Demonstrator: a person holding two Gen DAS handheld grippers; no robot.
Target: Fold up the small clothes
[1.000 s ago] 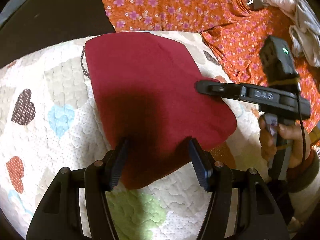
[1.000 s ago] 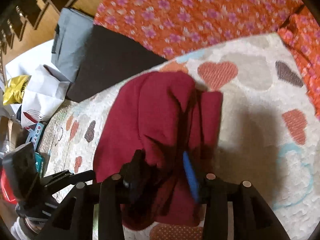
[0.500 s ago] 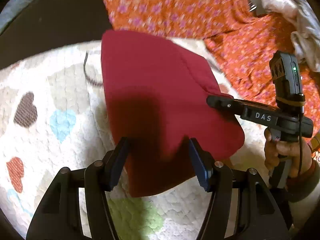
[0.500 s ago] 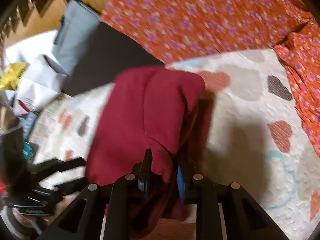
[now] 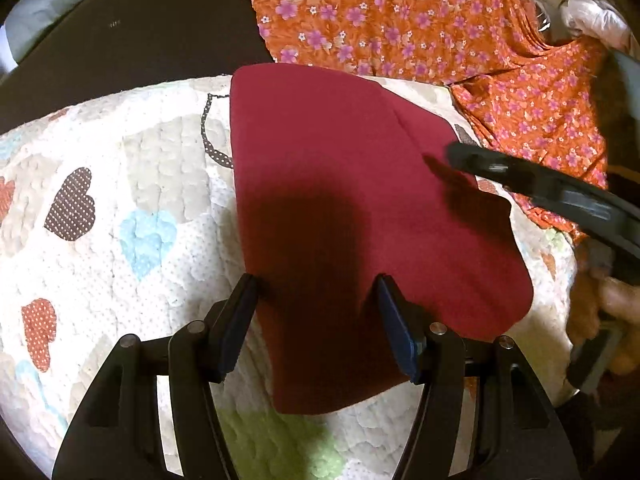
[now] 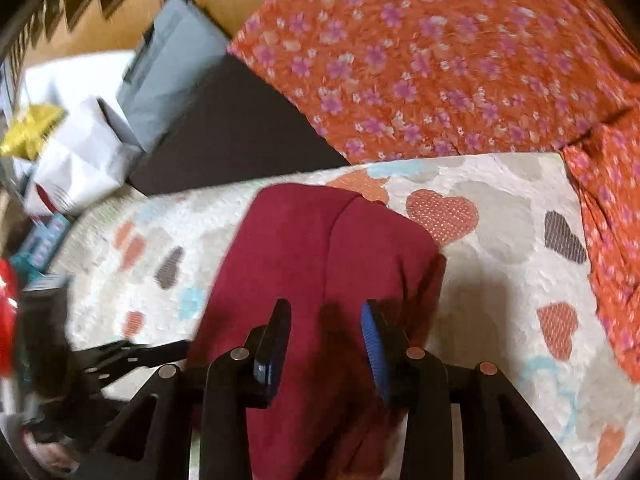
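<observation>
A dark red garment (image 5: 352,200) lies folded on a white quilt with heart patches (image 5: 120,200); a fold edge runs down its far right part. My left gripper (image 5: 316,304) is open and empty, jaws wide over the garment's near edge. The right gripper's dark arm (image 5: 552,196) reaches over the garment's right side in the left wrist view. In the right wrist view the garment (image 6: 328,264) lies flat under my right gripper (image 6: 326,332), which is open and empty just above the cloth.
An orange floral cloth (image 5: 400,20) lies beyond the quilt, with pale crumpled clothes (image 5: 588,12) at far right. A black surface (image 6: 228,120), a grey bag (image 6: 172,64) and white and yellow bags (image 6: 72,152) sit left of the quilt (image 6: 500,280).
My right gripper was shut on a lifted flap of the red garment; it has laid the flap over and opened. The garment now lies flat. My left gripper stayed open.
</observation>
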